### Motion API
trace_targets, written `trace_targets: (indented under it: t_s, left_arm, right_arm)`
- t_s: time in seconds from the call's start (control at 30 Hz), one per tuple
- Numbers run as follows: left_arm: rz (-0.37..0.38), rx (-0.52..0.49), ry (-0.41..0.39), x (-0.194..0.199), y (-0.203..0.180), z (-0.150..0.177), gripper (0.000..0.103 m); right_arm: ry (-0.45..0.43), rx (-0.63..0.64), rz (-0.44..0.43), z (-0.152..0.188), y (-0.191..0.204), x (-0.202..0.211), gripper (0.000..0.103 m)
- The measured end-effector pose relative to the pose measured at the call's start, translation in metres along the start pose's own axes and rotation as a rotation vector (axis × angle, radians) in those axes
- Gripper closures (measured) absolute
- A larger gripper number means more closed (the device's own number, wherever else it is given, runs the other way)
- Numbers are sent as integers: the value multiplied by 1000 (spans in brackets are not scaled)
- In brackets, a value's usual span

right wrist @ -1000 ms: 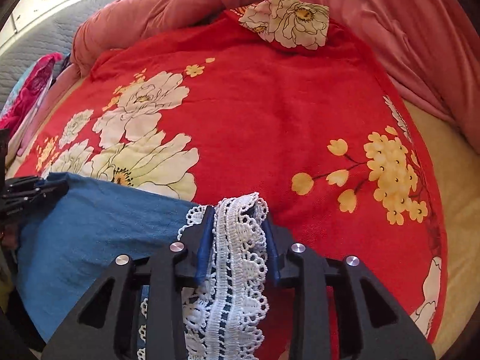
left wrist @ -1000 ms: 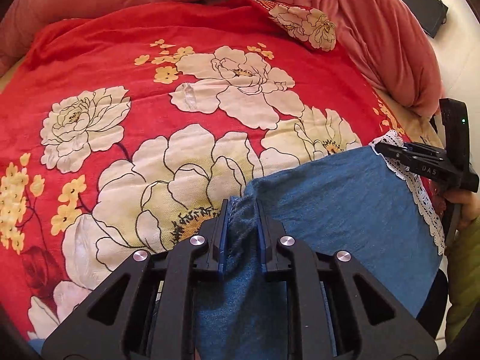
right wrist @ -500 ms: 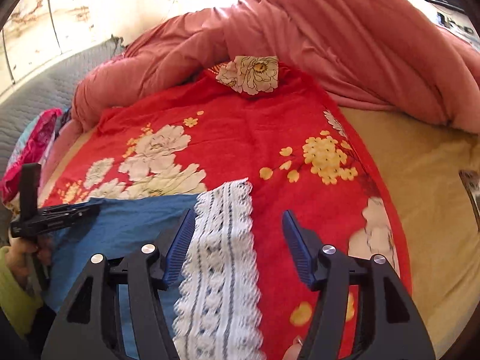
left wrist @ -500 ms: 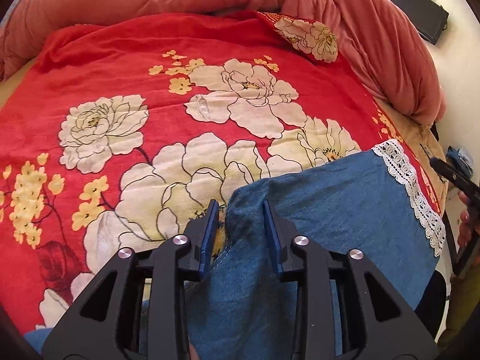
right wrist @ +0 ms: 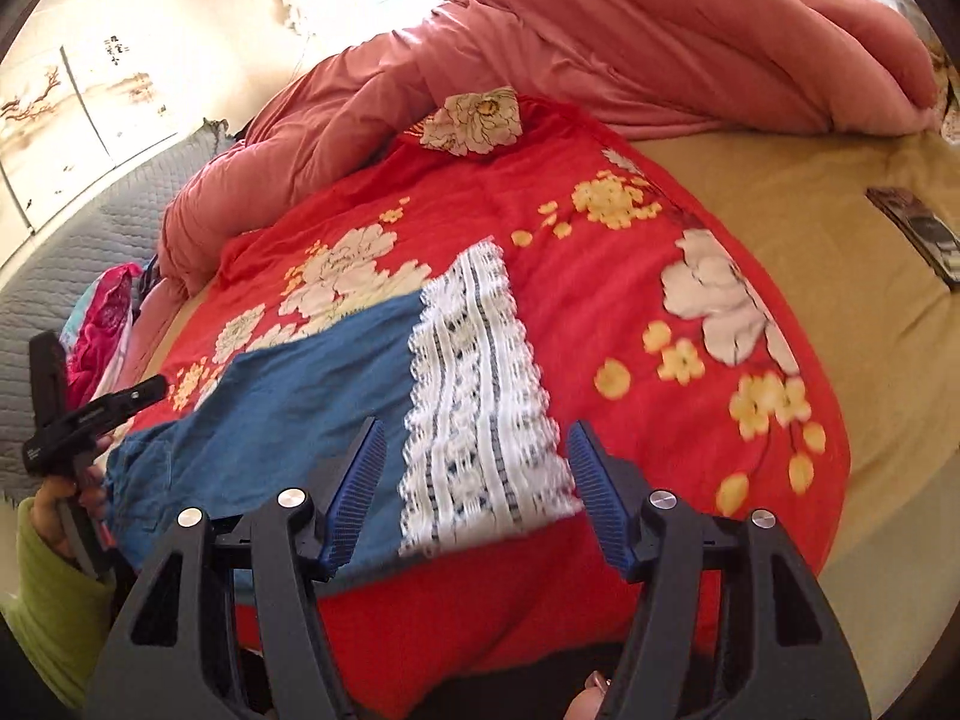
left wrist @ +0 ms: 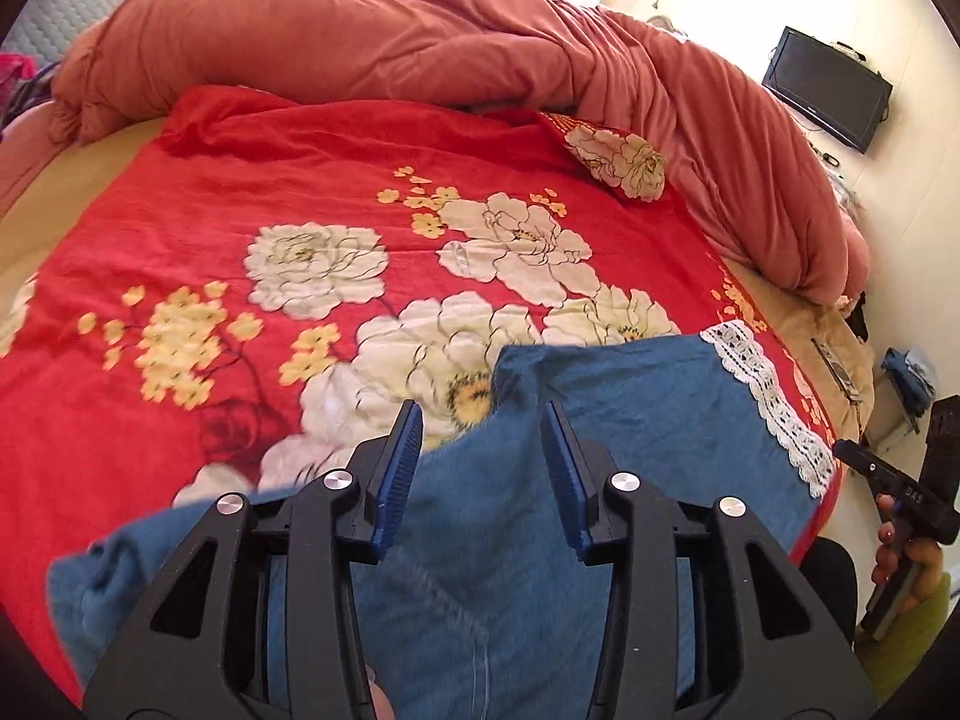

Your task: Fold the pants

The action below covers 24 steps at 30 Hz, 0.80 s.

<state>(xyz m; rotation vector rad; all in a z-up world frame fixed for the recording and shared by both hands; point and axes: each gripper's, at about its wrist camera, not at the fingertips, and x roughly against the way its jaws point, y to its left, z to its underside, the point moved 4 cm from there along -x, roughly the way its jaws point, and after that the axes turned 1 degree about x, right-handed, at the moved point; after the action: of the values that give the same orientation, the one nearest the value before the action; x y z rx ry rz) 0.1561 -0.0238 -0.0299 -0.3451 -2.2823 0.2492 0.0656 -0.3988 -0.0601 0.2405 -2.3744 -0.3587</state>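
Observation:
Blue denim pants (left wrist: 630,432) with a white lace hem (left wrist: 768,396) lie flat on a red floral blanket (left wrist: 300,204) on the bed. My left gripper (left wrist: 483,456) is open, raised above the pants' near end, holding nothing. My right gripper (right wrist: 474,480) is open wide above the lace hem (right wrist: 474,396), apart from it. The pants (right wrist: 300,396) stretch left from the lace in the right wrist view. Each gripper shows at the edge of the other's view: the right one (left wrist: 894,486) and the left one (right wrist: 78,414).
A rolled pink duvet (left wrist: 420,42) runs along the far side of the bed. A folded floral blanket corner (left wrist: 618,162) lies near it. A flat dark object (right wrist: 924,234) rests on the tan sheet (right wrist: 810,228) at right. A black TV (left wrist: 828,87) hangs on the wall.
Both grippers were shut on the pants a second ago, the left on denim, the right on lace. Both let go, opened, and have pulled back and up; the pants now lie flat.

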Motion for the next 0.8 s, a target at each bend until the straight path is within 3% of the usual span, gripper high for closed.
trace_targets:
  t_s: [0.27,0.4,0.53,0.6,0.67,0.8]
  left_arm:
    - [-43,1,18,41,7,57,67]
    - [-78,-1,38,45,11,70,67]
    - [-161,-18,20,46,17,70,60]
    - [-198,1,32,41,24,71,57]
    - [-253,22,54,35,34,75,54]
    - [-263,50,61,32,43,79,54]
  right_arm:
    - [18,-22,-11,14,-7,1,42]
    - [24,-11,-29,5,-12,-8,42]
    - [98,-27,-61,5,-23,-27,40]
    - [110,-32,-112,5,-23,-28,50]
    - [128,-12,-124,7,-19,-30,75]
    - [105,18,-138,8,-13,-19,81]
